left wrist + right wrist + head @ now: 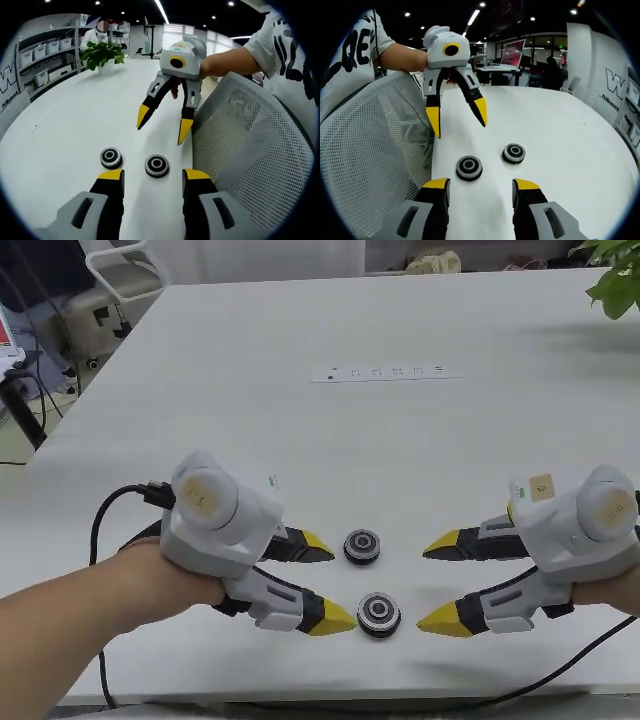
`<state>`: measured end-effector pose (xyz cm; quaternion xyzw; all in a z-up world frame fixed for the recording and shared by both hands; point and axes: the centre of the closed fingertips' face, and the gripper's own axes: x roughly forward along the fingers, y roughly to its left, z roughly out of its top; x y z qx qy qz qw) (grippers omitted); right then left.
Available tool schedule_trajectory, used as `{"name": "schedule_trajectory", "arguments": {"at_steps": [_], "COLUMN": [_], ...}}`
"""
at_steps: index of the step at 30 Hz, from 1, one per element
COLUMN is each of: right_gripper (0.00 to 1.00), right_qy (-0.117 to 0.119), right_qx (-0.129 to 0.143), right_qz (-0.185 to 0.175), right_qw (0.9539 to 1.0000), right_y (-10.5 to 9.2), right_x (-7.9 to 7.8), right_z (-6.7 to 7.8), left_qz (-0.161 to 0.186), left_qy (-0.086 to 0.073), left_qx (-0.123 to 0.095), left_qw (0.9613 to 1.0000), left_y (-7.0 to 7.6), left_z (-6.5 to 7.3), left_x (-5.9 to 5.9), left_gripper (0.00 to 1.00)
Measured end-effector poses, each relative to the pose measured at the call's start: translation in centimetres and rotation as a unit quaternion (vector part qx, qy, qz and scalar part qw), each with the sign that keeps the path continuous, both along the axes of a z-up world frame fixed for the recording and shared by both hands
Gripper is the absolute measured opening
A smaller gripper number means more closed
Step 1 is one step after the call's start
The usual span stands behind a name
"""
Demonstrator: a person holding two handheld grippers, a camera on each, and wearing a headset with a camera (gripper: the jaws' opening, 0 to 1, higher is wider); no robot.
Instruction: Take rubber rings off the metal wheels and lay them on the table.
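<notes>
1. Two grippers face each other across the table edge. The left gripper point(335, 585) has its yellow-tipped jaws spread wide and pinches nothing.
2. The right gripper point(428, 585) is likewise spread, with nothing between its jaws.
3. Between the opposed tips lie two metal wheels, clear of every jaw. The near wheel point(379, 614) sits between the two jaw tips closest to the person. The far wheel point(362, 546) sits between the other two tips.
4. Both wheels lie flat on the white table point(300, 440) with their hubs pointing straight up. Being round discs, they show no long axis. The pair lines up roughly away from the person, with a small gap between the wheels.
5. A black rubber ring point(379, 601) wraps each wheel's rim.
6. The left gripper view shows the near wheel just ahead of the gap between its own jaws, and the far wheel off to the left.
7. The right gripper view mirrors this: the near wheel is ahead of its left jaw and the far wheel ahead of its right.
8. The gripper views add a grey mesh chair point(250, 150) beside the table and the person's printed white shirt.
9. The right gripper view alone shows a laptop point(512, 52) on a far desk.
10. The head view alone shows a white socket strip point(385, 372) lying mid-table. A potted plant point(102, 52) stands at the far end.
</notes>
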<state>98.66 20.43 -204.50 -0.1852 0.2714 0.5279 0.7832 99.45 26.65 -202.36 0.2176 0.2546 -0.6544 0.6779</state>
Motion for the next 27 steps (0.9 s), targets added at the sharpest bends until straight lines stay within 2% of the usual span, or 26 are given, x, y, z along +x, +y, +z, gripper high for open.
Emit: {"name": "schedule_trajectory", "arguments": {"at_steps": [8, 12, 23, 27], "right_gripper": [0.47, 0.46, 0.46, 0.46], "right_qy": [0.001, 0.003, 0.003, 0.003], "right_qx": [0.002, 0.000, -0.004, -0.004], "right_qz": [0.002, 0.004, 0.007, 0.008], "right_qw": [1.0000, 1.0000, 1.0000, 1.0000], "right_y": [0.1, 0.0, 0.3, 0.3], "right_x": [-0.1, -0.2, -0.4, -0.5], "right_z": [-0.2, -0.4, -0.5, -0.5], "left_qz": [-0.014, -0.015, -0.034, -0.037], "left_qy": [0.000, 0.008, 0.003, 0.009], "left_qx": [0.014, 0.011, 0.025, 0.029], "left_qw": [0.9998, 0.9998, 0.9991, 0.9988], "left_y": [-0.4, -0.7, -1.4, -1.8], "left_z": [-0.9, -0.9, -1.6, -2.0], "left_x": [-0.4, -0.5, -1.1, -1.1], "left_gripper": [0.38, 0.35, 0.31, 0.28]}}
